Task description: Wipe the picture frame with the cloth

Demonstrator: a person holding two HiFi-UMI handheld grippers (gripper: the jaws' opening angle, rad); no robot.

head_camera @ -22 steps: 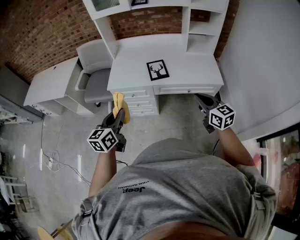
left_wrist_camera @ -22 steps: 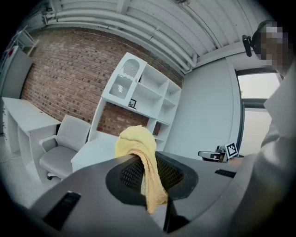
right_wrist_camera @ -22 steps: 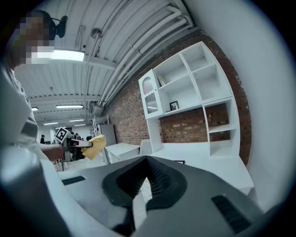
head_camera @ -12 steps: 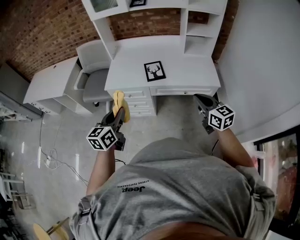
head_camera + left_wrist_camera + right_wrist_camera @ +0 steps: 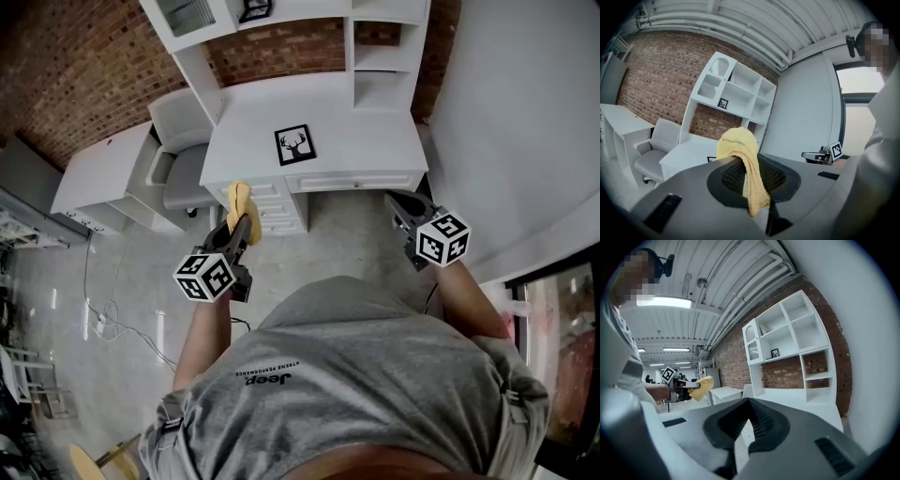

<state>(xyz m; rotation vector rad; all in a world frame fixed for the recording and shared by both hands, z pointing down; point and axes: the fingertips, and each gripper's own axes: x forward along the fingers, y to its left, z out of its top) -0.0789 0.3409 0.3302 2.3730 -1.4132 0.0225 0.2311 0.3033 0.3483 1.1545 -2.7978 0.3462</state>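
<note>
Overhead, the head view shows two grippers held out in front of one white desk [image 5: 323, 98]. The left gripper [image 5: 241, 219] carries one yellow cloth [image 5: 239, 198] at its tip, over the floor just before the drawers. The right gripper [image 5: 401, 202] hangs near the desk's right front corner, well apart from the left. One picture frame [image 5: 294, 145] with a deer print lies flat on the desk top, near its front edge, untouched by either gripper. A second, smaller frame [image 5: 255, 9] stands on the shelf unit [image 5: 375, 56] above. One grey chair [image 5: 184, 171] sits at the desk's left.

From the left gripper view, the jaws are clamped on the cloth, which bunches above them and hangs down between them.

From the right gripper view, the jaws are pressed together with nothing between them.
</note>
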